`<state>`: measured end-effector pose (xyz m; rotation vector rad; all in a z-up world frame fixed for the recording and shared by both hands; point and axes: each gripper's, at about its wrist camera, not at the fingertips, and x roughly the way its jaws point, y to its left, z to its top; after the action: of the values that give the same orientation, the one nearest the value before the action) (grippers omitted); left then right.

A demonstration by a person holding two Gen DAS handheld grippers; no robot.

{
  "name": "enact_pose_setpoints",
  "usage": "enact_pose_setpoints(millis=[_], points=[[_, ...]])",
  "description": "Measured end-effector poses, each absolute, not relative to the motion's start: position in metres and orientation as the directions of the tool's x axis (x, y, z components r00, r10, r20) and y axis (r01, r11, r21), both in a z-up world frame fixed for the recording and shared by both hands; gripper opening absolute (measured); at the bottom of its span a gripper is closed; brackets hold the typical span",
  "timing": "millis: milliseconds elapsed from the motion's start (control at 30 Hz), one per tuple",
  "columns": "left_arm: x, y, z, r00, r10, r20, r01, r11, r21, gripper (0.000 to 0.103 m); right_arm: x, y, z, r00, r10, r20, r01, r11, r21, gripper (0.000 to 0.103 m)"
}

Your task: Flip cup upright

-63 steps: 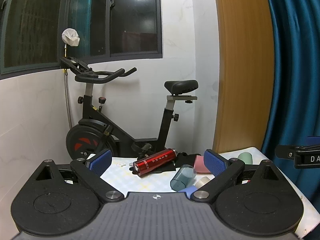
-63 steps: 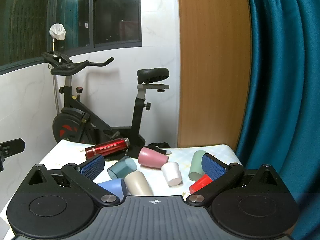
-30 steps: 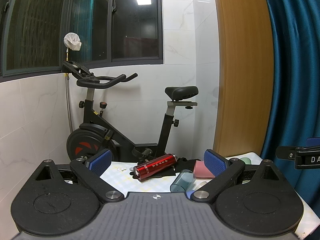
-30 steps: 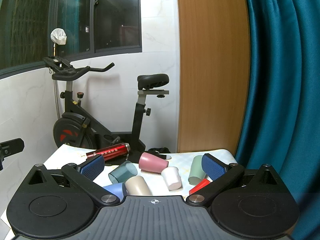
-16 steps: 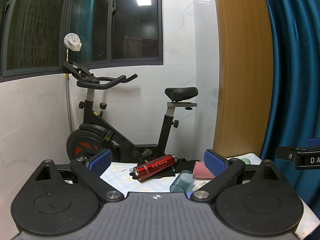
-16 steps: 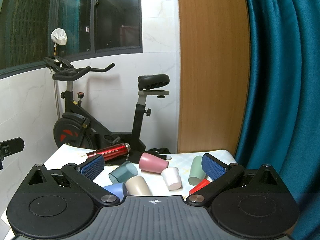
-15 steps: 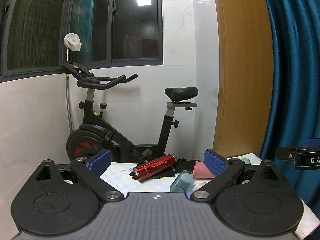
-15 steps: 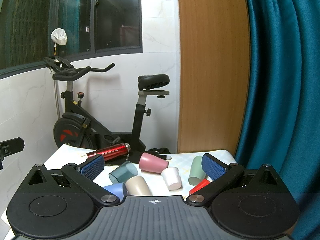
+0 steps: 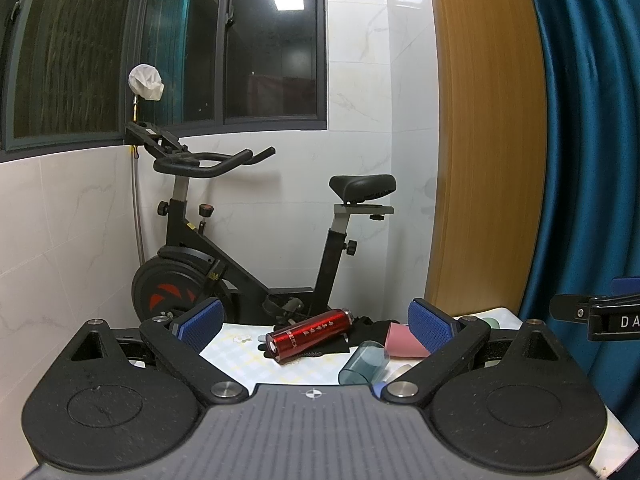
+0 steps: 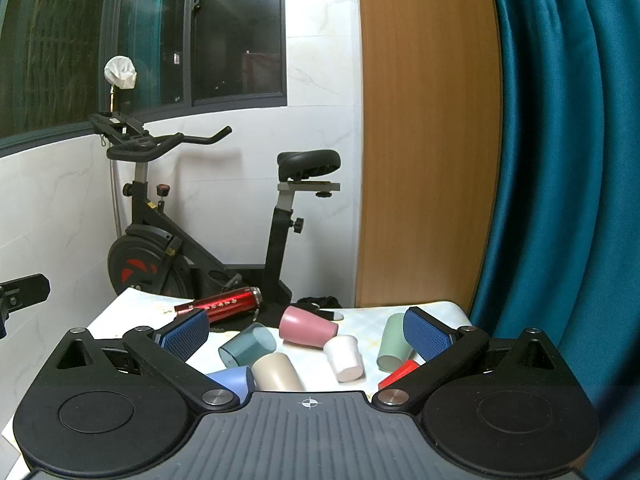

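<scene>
Several cups lie on their sides on a pale checked table: a clear teal cup, a pink cup, a white cup, a beige cup, a pale green cup, a blue cup and a red cup. My right gripper is open and empty above the near cups. My left gripper is open and empty, held back from the table; its view shows the teal cup and pink cup.
A red metal bottle lies at the table's back left, also in the left wrist view, beside a black glove. An exercise bike stands behind the table. A wooden panel and teal curtain are at right.
Both grippers have tilted slightly upward over the last two seconds, so the table sits lower in view. In the last half second nothing moved. The cups lie as before.
</scene>
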<state>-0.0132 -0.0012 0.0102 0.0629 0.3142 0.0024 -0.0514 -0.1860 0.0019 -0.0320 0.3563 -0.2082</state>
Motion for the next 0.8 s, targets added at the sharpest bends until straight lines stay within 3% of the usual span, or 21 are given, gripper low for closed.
enact_pose_setpoints(millis=[233,800], points=[[-0.004,0.006,0.005,0.94,0.03,-0.34,-0.023,0.999,0.027,0.1,-0.054,-0.188,0.0,0.92,-0.183,-0.346,0.179,0.983,-0.043,0.103],[0.037,0.036,-0.038,0.873,0.039,-0.486,-0.073,0.996,-0.052,0.099,-0.028,-0.226,-0.053,0.869,-0.201,-0.453,0.223,0.975,-0.005,0.103]])
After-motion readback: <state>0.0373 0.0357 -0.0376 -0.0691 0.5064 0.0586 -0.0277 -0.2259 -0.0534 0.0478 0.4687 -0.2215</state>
